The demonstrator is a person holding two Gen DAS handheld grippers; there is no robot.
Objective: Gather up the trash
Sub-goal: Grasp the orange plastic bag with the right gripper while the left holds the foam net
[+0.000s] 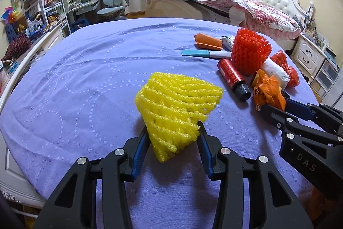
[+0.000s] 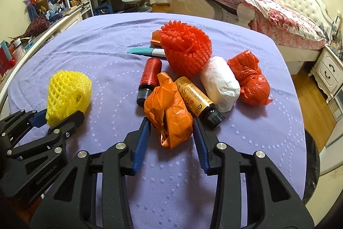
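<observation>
Yellow net (image 1: 175, 106) mid-bed, purple cover (image 1: 85, 78) bare twd edge

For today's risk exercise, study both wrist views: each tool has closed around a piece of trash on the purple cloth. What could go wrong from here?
1. The left tool pinches only the narrow end of the yellow foam net; soft foam may slip out when lifted.
2. The orange plastic bag in the right tool lies against the yellow-labelled bottle and the red bottle; lifting could drag or roll them.
3. The bag is crumpled and loose, so it might tear or unfold.
</observation>
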